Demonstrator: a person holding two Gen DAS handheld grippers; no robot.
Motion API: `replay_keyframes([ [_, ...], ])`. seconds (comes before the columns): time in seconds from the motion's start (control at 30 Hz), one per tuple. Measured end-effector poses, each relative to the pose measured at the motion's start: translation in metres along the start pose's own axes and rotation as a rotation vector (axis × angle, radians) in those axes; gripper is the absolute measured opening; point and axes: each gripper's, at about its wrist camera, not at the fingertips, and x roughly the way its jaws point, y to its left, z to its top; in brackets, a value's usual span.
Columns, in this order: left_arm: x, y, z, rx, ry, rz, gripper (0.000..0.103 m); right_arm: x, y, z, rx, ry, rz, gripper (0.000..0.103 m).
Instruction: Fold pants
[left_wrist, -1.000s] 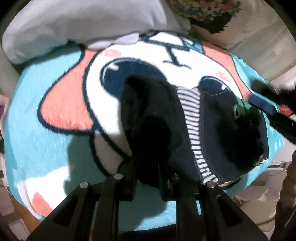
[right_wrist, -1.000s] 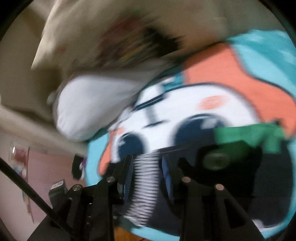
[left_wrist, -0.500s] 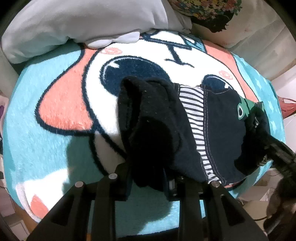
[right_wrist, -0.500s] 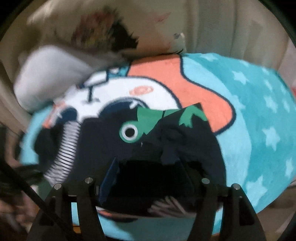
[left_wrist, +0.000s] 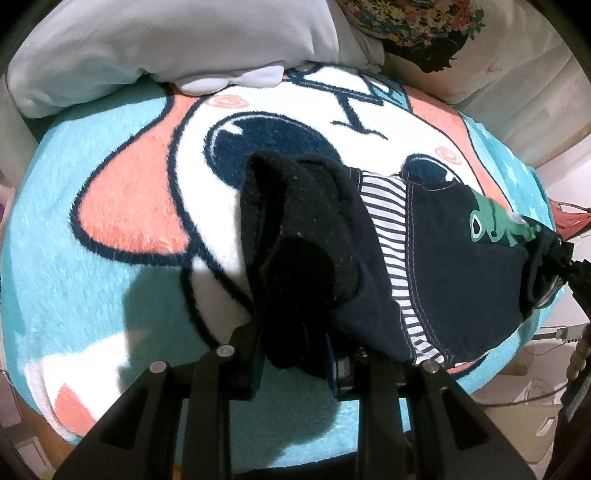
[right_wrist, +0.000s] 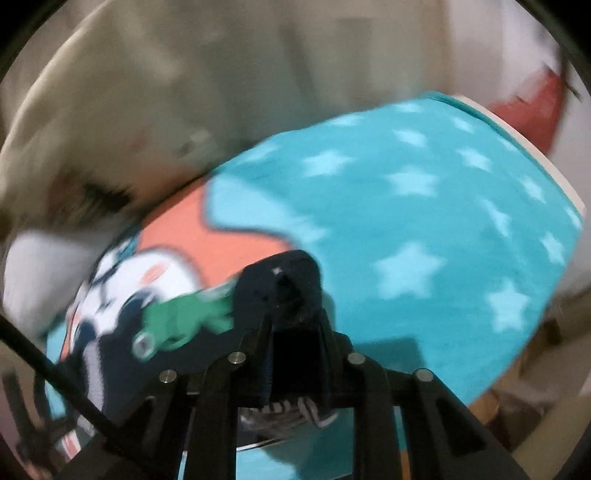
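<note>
- The dark pants (left_wrist: 436, 258) lie on the cartoon blanket (left_wrist: 110, 258), below the white pillow (left_wrist: 166, 48).
- Left hand-held gripper (left_wrist: 295, 354) pinches a bunched black fold of the pants.
- Right hand-held gripper (right_wrist: 295, 354) clamps the opposite end beside the green print (right_wrist: 181, 317).

Matt knit pants (left_wrist: 436, 258), fleecy blanket (left_wrist: 92, 266)

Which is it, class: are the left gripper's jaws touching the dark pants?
Touching. In the left wrist view the left gripper has its jaws closed on a bunched fold of the pants, with cloth pinched between them.
</note>
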Motion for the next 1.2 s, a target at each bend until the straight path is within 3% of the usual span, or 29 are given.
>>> replay_keyframes([
  [0.1, 0.0, -0.001, 0.0, 0.002, 0.0, 0.004, 0.026, 0.007, -0.026, 0.009, 0.087, 0.015, 0.008, 0.021],
  [0.23, 0.0, -0.001, 0.001, -0.001, -0.001, 0.002, 0.026, 0.01, -0.018, 0.015, 0.069, 0.019, 0.02, 0.021],
  [0.43, -0.006, 0.004, 0.001, -0.027, -0.008, -0.02, 0.027, 0.005, 0.029, 0.01, -0.04, 0.045, 0.116, 0.021],
  [0.63, -0.015, 0.01, 0.001, -0.057, -0.025, -0.042, 0.028, 0.021, 0.09, -0.013, -0.148, 0.128, 0.232, 0.022],
  [0.87, -0.018, 0.011, -0.002, -0.052, -0.036, -0.042, 0.029, 0.053, 0.129, -0.037, -0.24, 0.248, 0.293, 0.04],
  [1.03, -0.024, 0.013, -0.004, -0.059, -0.053, -0.054, 0.029, 0.025, 0.123, -0.018, -0.162, 0.208, 0.455, 0.048],
  [1.2, -0.038, 0.026, -0.006, -0.076, -0.079, -0.068, 0.031, 0.026, 0.107, 0.0, -0.023, 0.175, 0.504, 0.048],
])
